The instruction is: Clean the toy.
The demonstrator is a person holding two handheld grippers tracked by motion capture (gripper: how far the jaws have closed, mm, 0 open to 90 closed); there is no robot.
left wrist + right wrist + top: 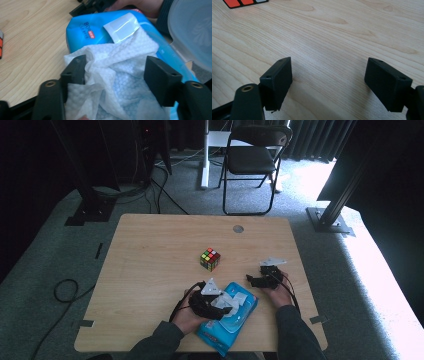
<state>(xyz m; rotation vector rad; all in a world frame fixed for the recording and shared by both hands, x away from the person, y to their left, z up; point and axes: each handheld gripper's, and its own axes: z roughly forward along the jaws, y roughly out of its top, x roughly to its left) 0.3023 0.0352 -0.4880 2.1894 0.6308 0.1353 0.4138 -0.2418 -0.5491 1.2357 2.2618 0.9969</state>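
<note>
The left gripper (115, 72) sits low in the centre of the high view over a blue wipes pack (227, 320), its fingers (75, 70) wide apart around a crumpled white wipe (117, 57) bunched on the pack. The right gripper (328, 80), just right of the pack, rests on the bare bench (150, 255), fingers spread and holding nothing. A puzzle cube (210, 259) lies mid-frame.

In the lower middle of the frame, the left gripper (226, 309) lies over a blue wipes pack (223, 332), where a white wipe (231, 299) sticks out of the top. The right gripper (255, 281) rests on the wooden table (150, 265) just right of the pack, its jaws pointing left. A colour cube (210, 259) stands alone near the centre, and a black folding chair (252, 157) is behind the table at the top.
</note>
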